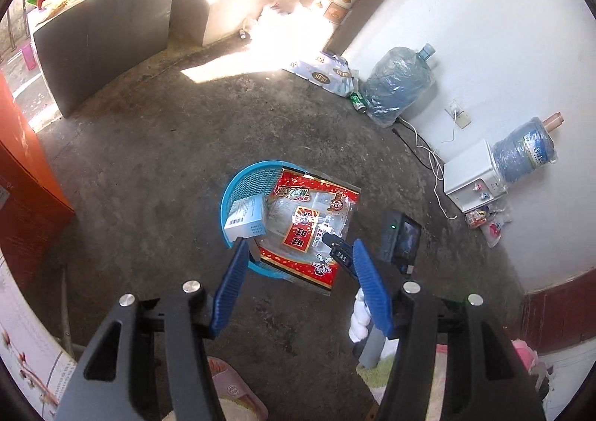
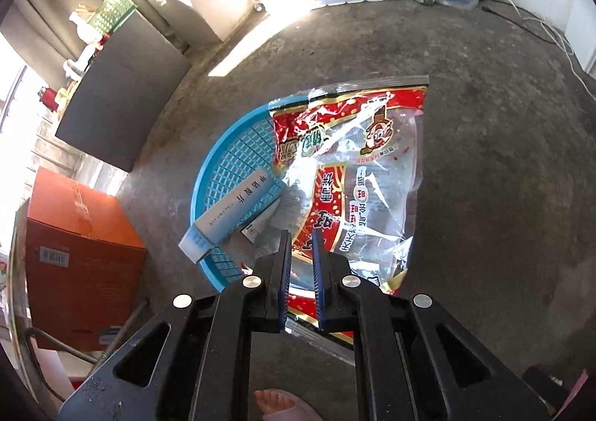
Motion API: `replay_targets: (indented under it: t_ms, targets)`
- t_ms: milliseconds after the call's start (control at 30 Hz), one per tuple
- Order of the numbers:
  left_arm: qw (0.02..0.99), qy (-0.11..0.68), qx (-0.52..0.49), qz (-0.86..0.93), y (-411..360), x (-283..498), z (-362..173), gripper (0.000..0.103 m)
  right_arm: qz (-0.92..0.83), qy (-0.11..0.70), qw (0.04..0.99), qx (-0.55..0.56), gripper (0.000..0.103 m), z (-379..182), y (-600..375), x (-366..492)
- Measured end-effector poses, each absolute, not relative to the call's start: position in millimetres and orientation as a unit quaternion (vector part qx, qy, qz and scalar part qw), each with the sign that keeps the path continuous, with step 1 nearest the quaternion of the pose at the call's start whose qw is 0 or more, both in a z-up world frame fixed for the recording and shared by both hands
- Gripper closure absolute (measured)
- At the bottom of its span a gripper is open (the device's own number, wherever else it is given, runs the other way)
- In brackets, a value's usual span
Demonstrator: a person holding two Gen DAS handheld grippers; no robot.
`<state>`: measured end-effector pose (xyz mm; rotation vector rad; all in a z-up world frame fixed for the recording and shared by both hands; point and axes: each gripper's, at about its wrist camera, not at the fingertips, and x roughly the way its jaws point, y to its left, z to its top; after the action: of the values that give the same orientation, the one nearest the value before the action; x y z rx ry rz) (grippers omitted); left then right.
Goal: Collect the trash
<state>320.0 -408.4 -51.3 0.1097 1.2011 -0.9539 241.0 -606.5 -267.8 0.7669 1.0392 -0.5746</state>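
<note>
A blue mesh basket (image 1: 246, 179) stands on the concrete floor, also in the right wrist view (image 2: 231, 168). A pale blue-white carton (image 1: 246, 218) (image 2: 231, 212) leans in it. A large red and clear snack bag (image 1: 309, 223) (image 2: 357, 175) lies across the basket's rim. My right gripper (image 2: 301, 238) is shut on the bag's near edge; it shows in the left wrist view (image 1: 337, 249) over the bag. My left gripper (image 1: 298, 253) is open and empty, above the basket's near side.
An orange box (image 2: 82, 257) stands left of the basket. A dark cabinet (image 1: 104, 45) is at the back left. Water jugs (image 1: 398, 86), a white dispenser (image 1: 473, 175), cables and a green can (image 1: 357, 101) line the right wall.
</note>
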Motion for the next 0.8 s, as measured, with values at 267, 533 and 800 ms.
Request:
replay_targets:
  t_ms: [267, 533, 800]
  targets:
    - [0.757, 0.519, 0.027, -0.397, -285, 298, -19, 0.046, -0.269, 0.665, 0.628, 0.303, 0.103, -395, -622, 312]
    - [0.802, 0.523, -0.006, -0.289, -168, 291, -21, 0.046, -0.277, 0.707, 0.549, 0.348, 0.103, -455, -638, 341]
    - [0.815, 0.523, -0.039, -0.249, -118, 294, -24, 0.046, -0.29, 0.681, 0.562, 0.37, 0.095, -450, -634, 335]
